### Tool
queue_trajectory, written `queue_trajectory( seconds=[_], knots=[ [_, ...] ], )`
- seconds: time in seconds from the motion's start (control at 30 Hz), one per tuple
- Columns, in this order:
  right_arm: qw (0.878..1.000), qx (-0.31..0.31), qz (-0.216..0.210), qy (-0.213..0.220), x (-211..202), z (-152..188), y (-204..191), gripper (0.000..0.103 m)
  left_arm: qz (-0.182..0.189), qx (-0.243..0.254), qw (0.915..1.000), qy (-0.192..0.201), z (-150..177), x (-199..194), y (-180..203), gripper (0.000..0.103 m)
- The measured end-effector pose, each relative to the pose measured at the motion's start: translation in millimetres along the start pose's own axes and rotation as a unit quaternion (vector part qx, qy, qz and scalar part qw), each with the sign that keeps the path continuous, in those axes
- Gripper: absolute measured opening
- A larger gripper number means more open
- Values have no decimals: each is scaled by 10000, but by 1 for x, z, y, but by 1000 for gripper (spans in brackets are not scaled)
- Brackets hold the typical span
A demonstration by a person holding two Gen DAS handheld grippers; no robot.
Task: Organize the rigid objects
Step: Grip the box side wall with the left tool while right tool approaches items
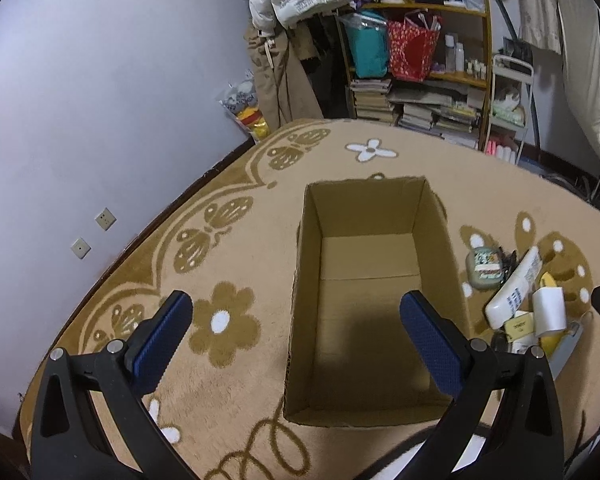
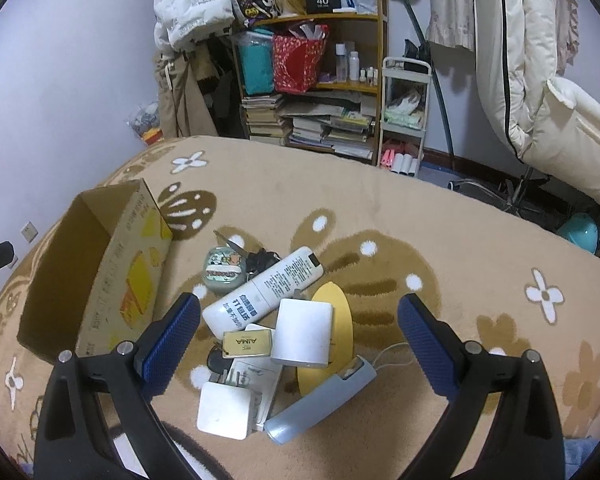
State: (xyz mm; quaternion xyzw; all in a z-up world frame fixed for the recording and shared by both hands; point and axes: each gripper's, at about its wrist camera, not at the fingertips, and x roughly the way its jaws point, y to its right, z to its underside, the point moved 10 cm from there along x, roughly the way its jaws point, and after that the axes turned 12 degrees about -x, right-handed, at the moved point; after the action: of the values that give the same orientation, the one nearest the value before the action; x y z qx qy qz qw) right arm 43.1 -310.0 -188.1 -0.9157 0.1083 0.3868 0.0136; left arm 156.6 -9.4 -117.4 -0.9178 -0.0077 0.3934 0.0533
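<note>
An open, empty cardboard box (image 1: 379, 208) stands on the tan flowered blanket; it also shows at the left in the right wrist view (image 2: 136, 264). My left gripper (image 1: 296, 320) is open and empty above the box's near end. To the box's right lies a pile: a white remote (image 2: 260, 292), a round green tin (image 2: 224, 272), a white block (image 2: 303, 332), a gold AIMA tag (image 2: 248, 343), a white charger (image 2: 226, 410), a grey-blue case (image 2: 319, 400), a yellow oval piece (image 2: 339, 316). My right gripper (image 2: 300, 328) is open and empty above this pile.
The blanket (image 2: 419, 220) covers a bed-like surface. A wall with sockets (image 1: 105, 219) runs along the left. Behind stand a cluttered wooden shelf (image 2: 319, 80), a white trolley (image 2: 403, 120) and hanging coats (image 2: 519, 60).
</note>
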Motion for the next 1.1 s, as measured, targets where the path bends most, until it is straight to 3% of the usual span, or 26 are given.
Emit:
queue_trajectory(
  seconds=[0.23, 0.77, 1.0, 1.03, 1.07, 1.1],
  knots=[
    [9995, 98, -41, -296, 24, 13, 3, 103, -94, -103, 9995, -280, 9, 28, -4, 103],
    [9929, -121, 354, -1130, 62, 49, 19, 103, -458, -446, 9927, -1021, 43, 72, -25, 101],
    [9904, -29, 475, -1299, 67, 59, 23, 103, -375, -517, 9880, -1406, 56, 83, -26, 78],
    [9898, -29, 483, -1342, 69, 61, 23, 103, -349, -483, 9875, -1460, 57, 84, -24, 72],
    [9887, -31, 487, -1421, 71, 64, 23, 103, -283, -427, 9861, -1578, 61, 86, -21, 56],
    [9875, -20, 481, -1503, 73, 67, 23, 103, -221, -403, 9845, -1692, 64, 87, -18, 48]
  ],
)
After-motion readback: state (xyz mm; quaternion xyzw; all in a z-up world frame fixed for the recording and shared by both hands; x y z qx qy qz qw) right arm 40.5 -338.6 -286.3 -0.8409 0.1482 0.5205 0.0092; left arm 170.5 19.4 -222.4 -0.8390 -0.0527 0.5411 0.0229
